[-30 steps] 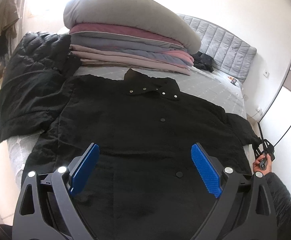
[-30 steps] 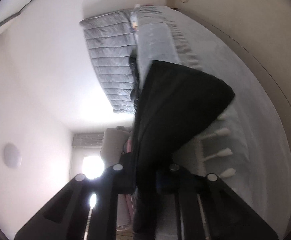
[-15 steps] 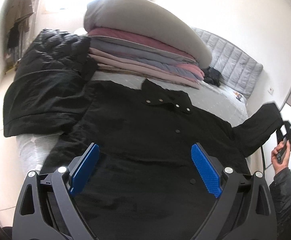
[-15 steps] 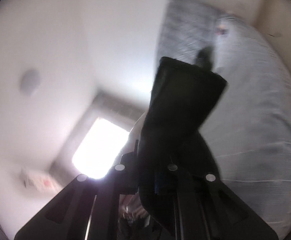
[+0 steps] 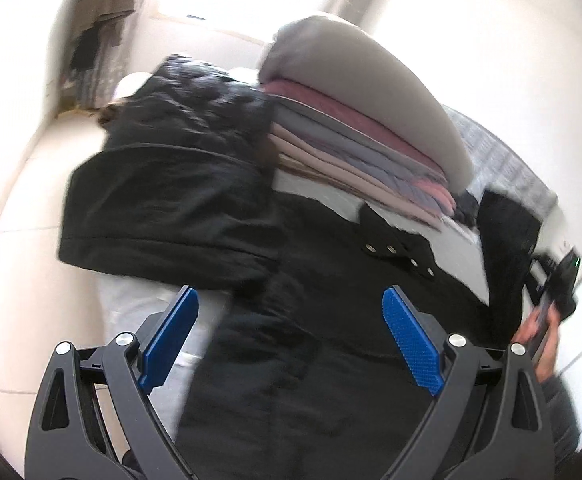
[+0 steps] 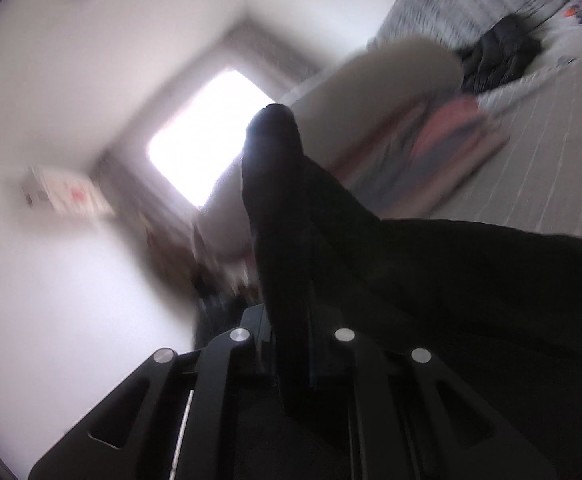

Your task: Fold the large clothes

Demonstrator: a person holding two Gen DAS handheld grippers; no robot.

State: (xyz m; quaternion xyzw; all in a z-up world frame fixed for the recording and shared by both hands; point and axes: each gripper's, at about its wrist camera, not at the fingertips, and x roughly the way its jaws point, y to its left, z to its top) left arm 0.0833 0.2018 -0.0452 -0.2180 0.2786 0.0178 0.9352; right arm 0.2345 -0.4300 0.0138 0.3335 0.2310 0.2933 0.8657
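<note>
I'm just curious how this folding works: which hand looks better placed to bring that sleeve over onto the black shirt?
The right. Its fingers are already shut on the sleeve, lifted beside the black shirt. The left gripper hangs open above the shirt, holding nothing.

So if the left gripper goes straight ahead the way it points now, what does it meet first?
Probably the black shirt spread on the bed: the open left gripper frames its near left side. The black jacket lies further, to the left. Depth is unclear through the blur.
</note>
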